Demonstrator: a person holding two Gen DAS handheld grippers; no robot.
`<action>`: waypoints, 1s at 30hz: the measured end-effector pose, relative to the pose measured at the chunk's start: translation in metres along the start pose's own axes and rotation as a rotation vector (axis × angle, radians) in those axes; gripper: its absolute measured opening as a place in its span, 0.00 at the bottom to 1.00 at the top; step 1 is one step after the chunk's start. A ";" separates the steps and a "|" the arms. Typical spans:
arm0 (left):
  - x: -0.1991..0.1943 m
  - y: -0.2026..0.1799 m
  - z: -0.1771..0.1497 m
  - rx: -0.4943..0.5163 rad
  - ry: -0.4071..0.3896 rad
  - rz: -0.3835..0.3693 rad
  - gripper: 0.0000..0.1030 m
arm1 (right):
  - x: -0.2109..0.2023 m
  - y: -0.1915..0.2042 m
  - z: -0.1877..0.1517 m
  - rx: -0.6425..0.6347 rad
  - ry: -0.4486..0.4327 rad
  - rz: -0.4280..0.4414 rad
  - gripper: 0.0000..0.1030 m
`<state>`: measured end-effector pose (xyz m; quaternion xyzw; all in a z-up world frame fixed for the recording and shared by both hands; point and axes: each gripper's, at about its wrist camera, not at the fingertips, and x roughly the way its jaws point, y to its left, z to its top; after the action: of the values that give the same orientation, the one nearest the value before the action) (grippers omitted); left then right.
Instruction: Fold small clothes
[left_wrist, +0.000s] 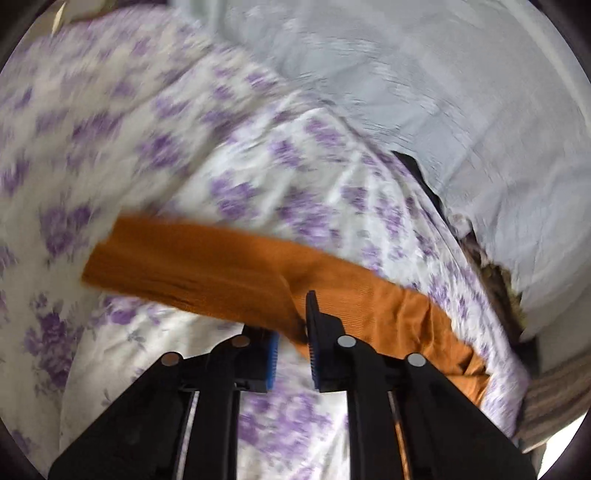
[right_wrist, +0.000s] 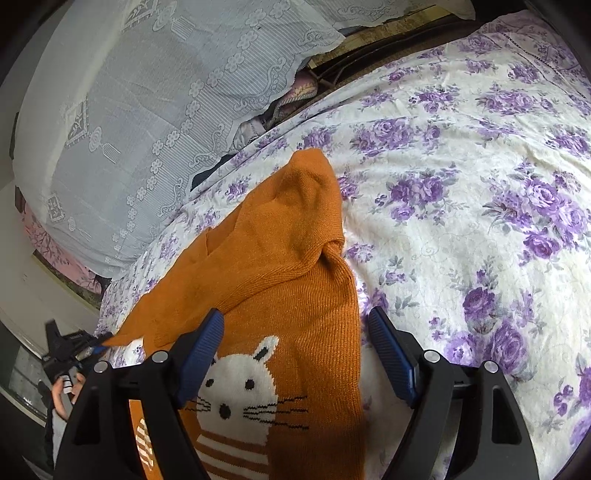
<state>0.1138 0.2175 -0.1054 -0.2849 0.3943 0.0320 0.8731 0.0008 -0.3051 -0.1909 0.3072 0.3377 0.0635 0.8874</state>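
Note:
A small orange knitted sweater (right_wrist: 273, 266) with a white cat on its front lies on the purple-flowered bedsheet (right_wrist: 461, 206). My right gripper (right_wrist: 295, 339) is open and hovers just above the cat, one finger on each side of the sweater's body. My left gripper (left_wrist: 291, 332) is shut on a fold of the orange sweater (left_wrist: 207, 258), whose sleeve stretches to the left across the sheet; the view is blurred. The left gripper also shows in the right wrist view (right_wrist: 79, 345), pinching the sweater's left edge.
A pale blue lace cover (right_wrist: 147, 110) lies over pillows at the head of the bed, also in the left wrist view (left_wrist: 443, 92). A dark gap with a zipped item (right_wrist: 291, 99) runs between it and the sheet. The bed's edge lies left.

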 end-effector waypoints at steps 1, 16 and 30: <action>-0.005 -0.017 -0.001 0.063 -0.015 0.029 0.12 | 0.001 0.000 0.000 -0.001 0.002 -0.002 0.79; -0.006 -0.191 -0.045 0.443 -0.005 0.017 0.12 | 0.005 -0.001 0.005 0.007 0.008 -0.002 0.79; 0.029 -0.299 -0.157 0.716 0.088 -0.036 0.13 | 0.000 -0.015 0.013 0.114 -0.042 0.055 0.78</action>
<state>0.1128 -0.1197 -0.0675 0.0310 0.4125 -0.1357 0.9002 0.0077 -0.3241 -0.1924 0.3677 0.3137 0.0621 0.8732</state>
